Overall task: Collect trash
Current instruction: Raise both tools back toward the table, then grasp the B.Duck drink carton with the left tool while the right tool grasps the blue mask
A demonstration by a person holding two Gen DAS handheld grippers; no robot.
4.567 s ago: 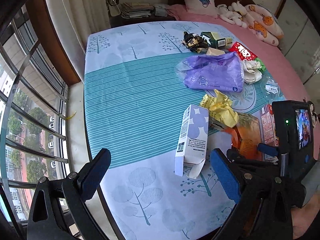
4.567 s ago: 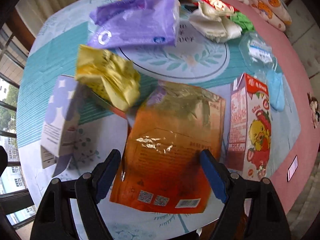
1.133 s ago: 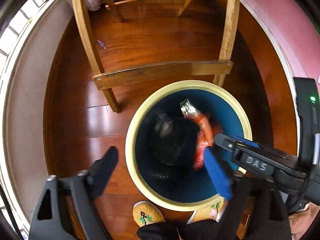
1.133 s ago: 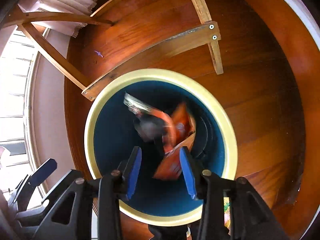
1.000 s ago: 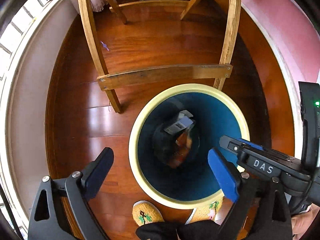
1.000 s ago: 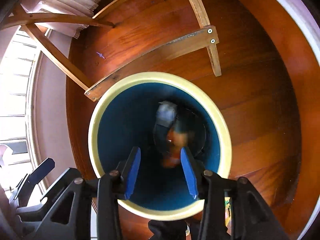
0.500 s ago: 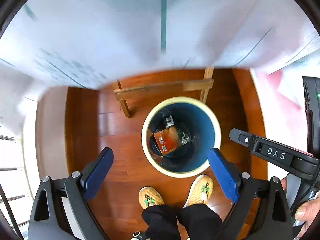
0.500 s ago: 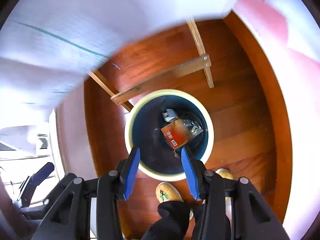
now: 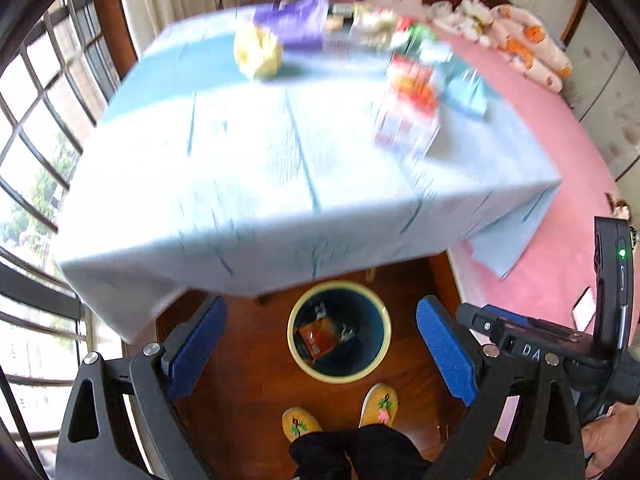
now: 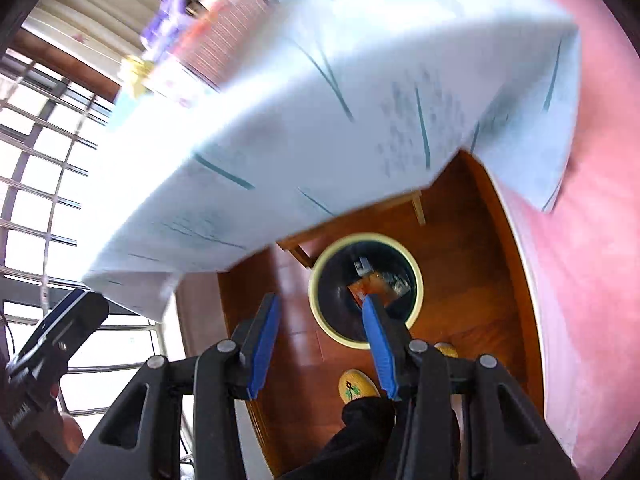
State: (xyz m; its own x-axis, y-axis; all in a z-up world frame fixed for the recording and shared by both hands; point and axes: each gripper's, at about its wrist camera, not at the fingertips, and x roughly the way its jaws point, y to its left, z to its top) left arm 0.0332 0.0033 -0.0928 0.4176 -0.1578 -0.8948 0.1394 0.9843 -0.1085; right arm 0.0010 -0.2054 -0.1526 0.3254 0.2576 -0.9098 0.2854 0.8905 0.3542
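Note:
Far below on the wooden floor stands a round bin [image 9: 376, 364] [image 10: 416, 280], blue inside with a cream rim. An orange packet [image 9: 320, 336] [image 10: 374, 286] lies in it beside a small white carton [image 10: 362, 266]. My left gripper [image 9: 318, 344] hangs high above it, jaws wide apart and empty. My right gripper [image 10: 320, 340] is open too, nothing between its blue pads. On the blurred blue-clothed table [image 9: 248, 176] lie more trash: a yellow wrapper [image 9: 258, 54], a purple bag [image 9: 296, 24] and a red-and-white carton [image 9: 408, 104].
The person's feet in yellow slippers [image 9: 378, 404] stand just in front of the bin. A pink bed [image 9: 560, 168] with pillows and soft toys runs along the right. Barred windows [image 9: 36, 120] line the left. Wooden table legs [image 10: 418, 202] stand behind the bin.
The orange packet fell from my right gripper into the bin. Both grippers have since risen from close over the bin to above the table's edge, so the tabletop trash is in view again.

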